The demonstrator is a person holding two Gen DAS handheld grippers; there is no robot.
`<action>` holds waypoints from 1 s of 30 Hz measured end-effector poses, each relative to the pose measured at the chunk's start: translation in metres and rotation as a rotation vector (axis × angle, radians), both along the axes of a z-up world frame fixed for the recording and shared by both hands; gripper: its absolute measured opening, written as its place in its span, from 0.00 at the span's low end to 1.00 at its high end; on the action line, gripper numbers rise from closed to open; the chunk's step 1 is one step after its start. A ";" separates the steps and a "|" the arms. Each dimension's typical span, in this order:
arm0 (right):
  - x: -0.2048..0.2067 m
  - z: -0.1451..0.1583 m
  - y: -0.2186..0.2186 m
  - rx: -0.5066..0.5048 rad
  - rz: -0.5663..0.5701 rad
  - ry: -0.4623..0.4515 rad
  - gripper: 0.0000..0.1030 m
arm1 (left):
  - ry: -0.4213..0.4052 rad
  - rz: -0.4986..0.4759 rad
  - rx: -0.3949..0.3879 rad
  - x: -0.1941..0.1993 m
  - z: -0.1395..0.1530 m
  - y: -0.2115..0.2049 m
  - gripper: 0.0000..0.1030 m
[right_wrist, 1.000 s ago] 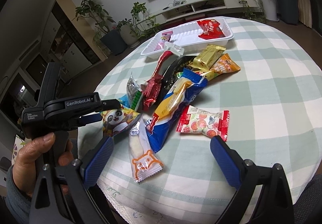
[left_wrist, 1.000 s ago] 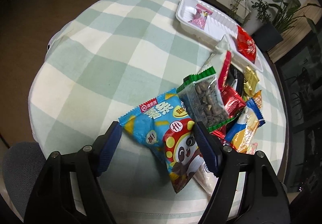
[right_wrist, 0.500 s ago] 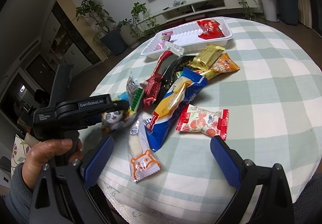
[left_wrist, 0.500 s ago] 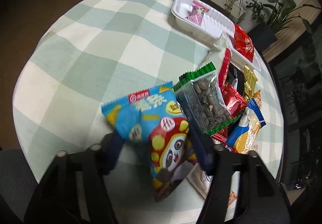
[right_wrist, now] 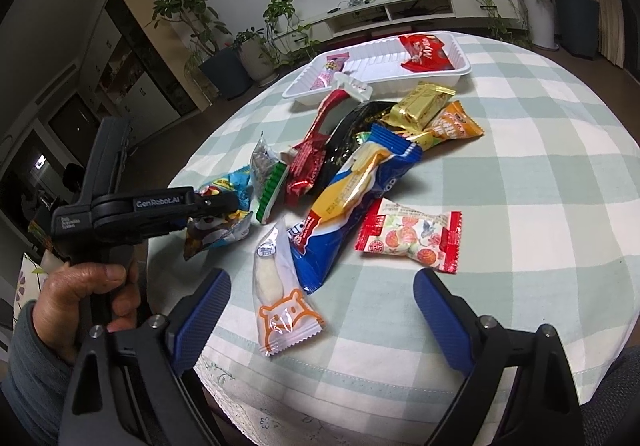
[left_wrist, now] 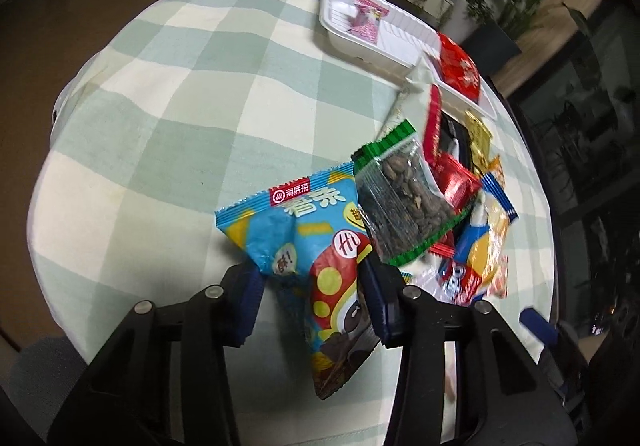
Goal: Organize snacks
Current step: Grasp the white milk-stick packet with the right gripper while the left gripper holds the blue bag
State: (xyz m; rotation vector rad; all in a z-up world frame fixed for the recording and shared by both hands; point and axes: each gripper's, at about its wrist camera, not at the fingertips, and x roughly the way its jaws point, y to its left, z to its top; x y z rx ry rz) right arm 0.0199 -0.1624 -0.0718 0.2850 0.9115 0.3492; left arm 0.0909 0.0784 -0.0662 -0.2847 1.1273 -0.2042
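1. My left claw (left_wrist: 310, 288) is closing, blue ribbed pads pinching the crinkled blue panda chip bag (left_wrist: 308, 242) at the table (left_wrist: 168, 117) edge; its body reads "GenRobot.AI".
2. Bag: glossy foil, red mushroom-cap panda, Chinese lettering.
3. Beside it: clear green-edged seed pouch (left_wrist: 404, 197).
4. Right claw (right_wrist: 320, 310) released, jaws narrowing slightly over the bear-print sachet (right_wrist: 280, 306).
5. White ribbed tray (right_wrist: 372, 65) far side.
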 end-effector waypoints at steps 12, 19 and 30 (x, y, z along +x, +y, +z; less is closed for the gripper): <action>0.006 -0.012 0.043 -0.185 0.156 0.054 0.81 | -0.032 -0.231 0.169 -0.030 0.022 -0.007 0.40; 0.020 -0.019 0.068 -0.300 0.249 0.100 0.68 | -0.019 -0.299 0.170 -0.046 0.019 -0.014 0.40; 0.032 -0.022 0.093 -0.349 0.317 0.130 0.48 | -0.003 -0.287 0.144 -0.047 0.012 -0.004 0.40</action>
